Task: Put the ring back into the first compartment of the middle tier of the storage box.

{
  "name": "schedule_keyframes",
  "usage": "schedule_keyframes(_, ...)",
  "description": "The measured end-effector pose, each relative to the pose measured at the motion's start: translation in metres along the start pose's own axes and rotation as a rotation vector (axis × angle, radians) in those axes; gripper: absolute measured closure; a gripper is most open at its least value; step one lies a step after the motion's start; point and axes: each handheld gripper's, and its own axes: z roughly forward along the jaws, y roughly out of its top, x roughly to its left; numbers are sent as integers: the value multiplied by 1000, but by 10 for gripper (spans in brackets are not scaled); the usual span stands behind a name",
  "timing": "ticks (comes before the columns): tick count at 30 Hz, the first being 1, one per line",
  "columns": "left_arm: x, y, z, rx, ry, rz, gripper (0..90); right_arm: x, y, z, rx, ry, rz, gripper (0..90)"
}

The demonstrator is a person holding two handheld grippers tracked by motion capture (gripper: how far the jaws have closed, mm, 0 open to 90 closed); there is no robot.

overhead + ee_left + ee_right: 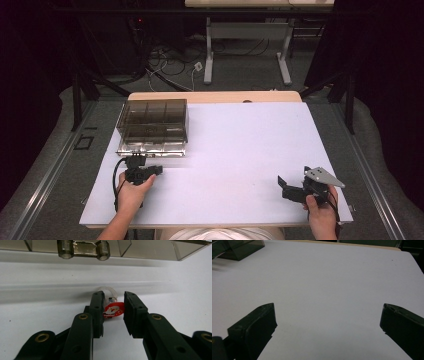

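In front of the smoky plastic box (152, 127), at the left side of the white table (235, 150), the left gripper (145, 170) holds a small thing between its jaws. In the left gripper view it is a little red and white charm (114, 309) with a clear plastic ring (108, 291) behind it. The jaws stand close on both sides of the charm and it seems clamped, lifted a little or just touching the sheet; I cannot tell which. The box latch (83, 249) is directly ahead of the jaws, a short way off.

The right gripper (295, 189) rests near the right front corner of the table, well apart from the box. Its jaws are spread wide with nothing between them.

I judge the main risk to be the grip itself. The charm is thin and round, and the pads catch it only at the edges, so it can turn or slip out if the hand tilts or moves quickly. The clear ring hangs free behind and may catch on the box rim or on the latch when the charm goes toward a compartment. The lid also looks closed or low from this angle. If so, the charm will hit the box wall unless the free right gripper opens it first.
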Motion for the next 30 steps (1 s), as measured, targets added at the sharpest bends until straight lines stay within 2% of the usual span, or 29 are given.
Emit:
schedule_keyframes(19,2,-1,-3,-21,-5,-11,696,-1,0,0,10,3,-6,2)
schedule_keyframes(24,4,-2,-7,-12,-17,-9,696,0,0,1,5,4,-7,2)
schedule_keyframes(28,5,-4,-11,-39,-16,-16,696,0,0,0,11,4,-4,2)
schedule_keyframes(30,5,-4,-13,-28,-23,-16,696,0,-1,1,5,7,1,2)
